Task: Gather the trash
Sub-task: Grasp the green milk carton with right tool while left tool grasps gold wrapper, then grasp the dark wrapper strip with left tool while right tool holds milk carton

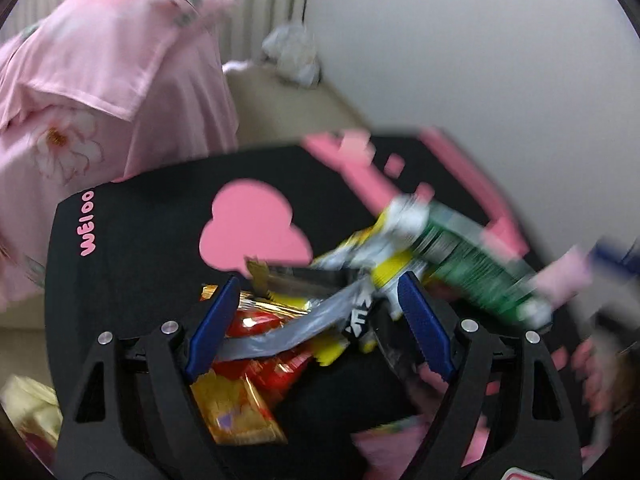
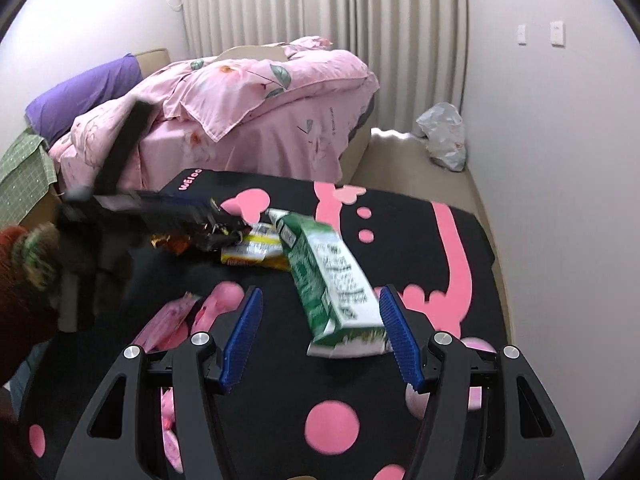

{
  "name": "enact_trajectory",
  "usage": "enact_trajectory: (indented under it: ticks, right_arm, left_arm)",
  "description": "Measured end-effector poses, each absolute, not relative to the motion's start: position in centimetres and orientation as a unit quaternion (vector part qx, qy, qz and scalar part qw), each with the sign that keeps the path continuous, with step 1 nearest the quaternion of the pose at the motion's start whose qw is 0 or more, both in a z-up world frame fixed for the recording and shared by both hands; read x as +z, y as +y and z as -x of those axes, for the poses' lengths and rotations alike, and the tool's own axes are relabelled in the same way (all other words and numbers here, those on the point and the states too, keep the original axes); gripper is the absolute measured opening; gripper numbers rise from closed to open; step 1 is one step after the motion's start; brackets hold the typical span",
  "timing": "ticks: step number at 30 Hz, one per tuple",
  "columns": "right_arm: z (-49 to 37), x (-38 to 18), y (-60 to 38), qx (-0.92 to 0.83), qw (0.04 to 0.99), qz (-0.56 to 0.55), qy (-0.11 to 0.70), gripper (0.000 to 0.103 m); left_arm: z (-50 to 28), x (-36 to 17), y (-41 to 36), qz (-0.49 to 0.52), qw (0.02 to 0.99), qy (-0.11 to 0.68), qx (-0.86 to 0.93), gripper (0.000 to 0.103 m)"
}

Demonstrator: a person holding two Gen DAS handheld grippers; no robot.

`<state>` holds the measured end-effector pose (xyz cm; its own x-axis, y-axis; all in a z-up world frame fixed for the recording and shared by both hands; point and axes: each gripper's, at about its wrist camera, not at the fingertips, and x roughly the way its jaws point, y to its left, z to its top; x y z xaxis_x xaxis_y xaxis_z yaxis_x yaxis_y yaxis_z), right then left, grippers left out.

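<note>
A black mat (image 1: 132, 248) with pink shapes carries the trash. My left gripper (image 1: 320, 280) is open right over a pile: a red and gold snack wrapper (image 1: 256, 364), a grey strip (image 1: 296, 332) and a yellow wrapper (image 1: 390, 270). None of it is pinched. In the right wrist view this left gripper (image 2: 192, 216) shows as a dark blur over the gold wrapper (image 2: 168, 242) and the yellow wrapper (image 2: 256, 254). A green and white carton (image 2: 336, 280) lies on its side, its near end beside one finger of my open right gripper (image 2: 320, 292). It shows blurred in the left view as the carton (image 1: 472, 264).
A pink wrapper (image 2: 168, 320) lies at the mat's left edge. Behind the mat stands a bed with a pink floral quilt (image 2: 260, 96) and a purple pillow (image 2: 80, 96). A white plastic bag (image 2: 444, 136) sits on the floor by the curtain. A red sleeve (image 2: 20, 280) is at the left.
</note>
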<state>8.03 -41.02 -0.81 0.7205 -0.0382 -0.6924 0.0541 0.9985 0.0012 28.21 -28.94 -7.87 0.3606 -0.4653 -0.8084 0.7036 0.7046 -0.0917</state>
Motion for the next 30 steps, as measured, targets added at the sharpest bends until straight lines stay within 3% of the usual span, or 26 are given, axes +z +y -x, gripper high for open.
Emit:
enact_trajectory:
  ticks: [3,5,8,11,17,24,28,30]
  right_arm:
    - [-10.7,-0.9,-41.9,-0.004,0.919,-0.015,0.394,0.058]
    - [-12.6,-1.4,-42.4,0.007,0.911,-0.020,0.411,0.058]
    - [-16.1,-2.7,-42.8,0.027,0.892,-0.021,0.451,0.058]
    - [-18.3,-3.8,-42.8,0.026,0.878,-0.009,0.478,0.058]
    - [-20.3,-6.5,-43.5,0.013,0.850,-0.019,0.526,0.058]
    - [-19.2,-6.7,-43.1,0.026,0.849,-0.039,0.527,0.055]
    - [-17.1,-6.0,-42.2,0.039,0.855,-0.043,0.516,0.049]
    - [-15.5,-5.7,-41.6,0.048,0.858,-0.044,0.510,0.049]
  left_arm:
    - [-28.2,-9.1,-27.9,-0.130,0.810,0.447,-0.357,0.066]
    - [-27.8,-8.9,-26.1,-0.108,0.812,0.452,-0.353,0.046]
    - [-27.1,-8.6,-23.8,-0.077,0.810,0.455,-0.363,0.037]
    - [-25.6,-8.1,-21.6,-0.059,0.812,0.448,-0.370,0.035]
    - [-22.1,-6.8,-18.2,-0.021,0.803,0.448,-0.391,0.034]
    - [-18.3,-6.6,-15.6,-0.016,0.805,0.443,-0.395,0.035]
    - [-16.9,-6.6,-14.8,-0.015,0.800,0.440,-0.409,0.061]
    - [-16.1,-6.2,-14.2,-0.017,0.799,0.434,-0.416,0.065]
